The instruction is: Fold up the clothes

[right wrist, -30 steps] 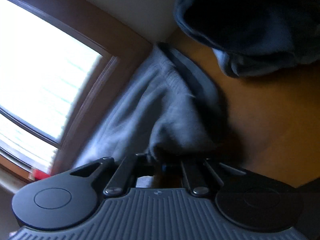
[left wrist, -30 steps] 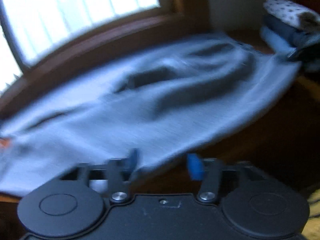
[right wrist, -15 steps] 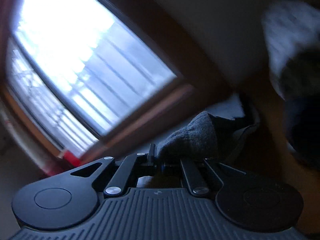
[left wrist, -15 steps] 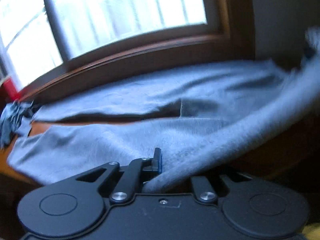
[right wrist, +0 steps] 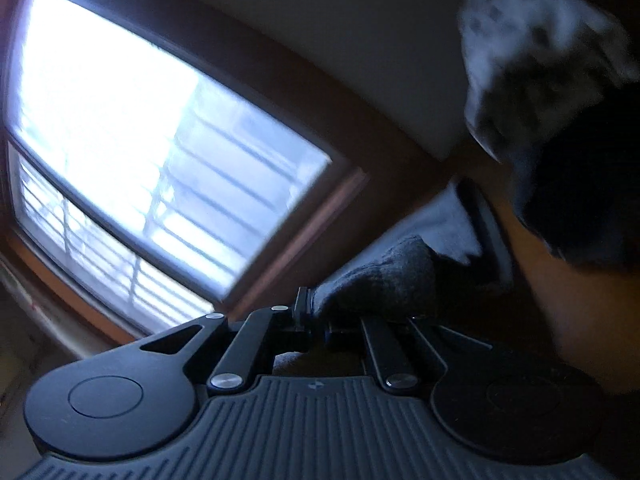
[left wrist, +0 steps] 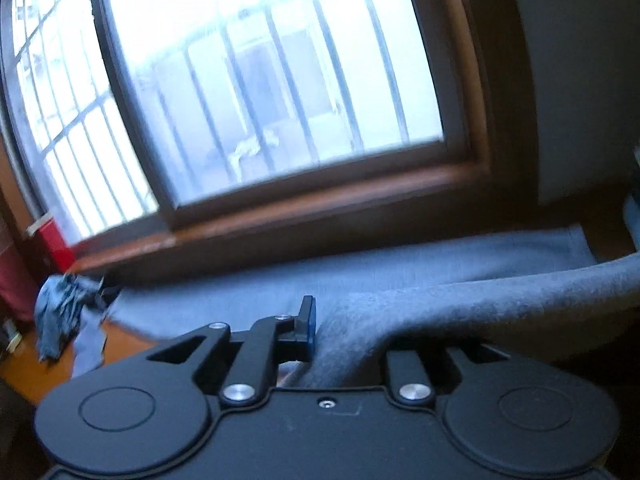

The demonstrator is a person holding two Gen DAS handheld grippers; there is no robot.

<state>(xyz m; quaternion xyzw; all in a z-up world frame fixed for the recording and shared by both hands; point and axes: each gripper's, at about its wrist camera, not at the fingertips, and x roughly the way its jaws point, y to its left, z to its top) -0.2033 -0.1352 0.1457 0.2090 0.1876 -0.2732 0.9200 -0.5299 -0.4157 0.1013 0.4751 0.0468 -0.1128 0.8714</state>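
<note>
A grey garment lies spread on the wooden table below the window. My left gripper is shut on a fold of it; the cloth arcs up to the right out of the jaws and hides the right finger. In the right wrist view my right gripper is shut on another bunched part of the same grey garment, held above the table. The far edge of the garment trails toward the wall.
A large barred window with a brown sill fills the background. A crumpled blue cloth lies at the table's left end beside a red object. A stack of folded clothes with a spotted white piece sits at the right.
The left gripper has shut on the garment's near edge and lifted it. Both grippers have risen and tilted up toward the window, pulling the cloth with them.
</note>
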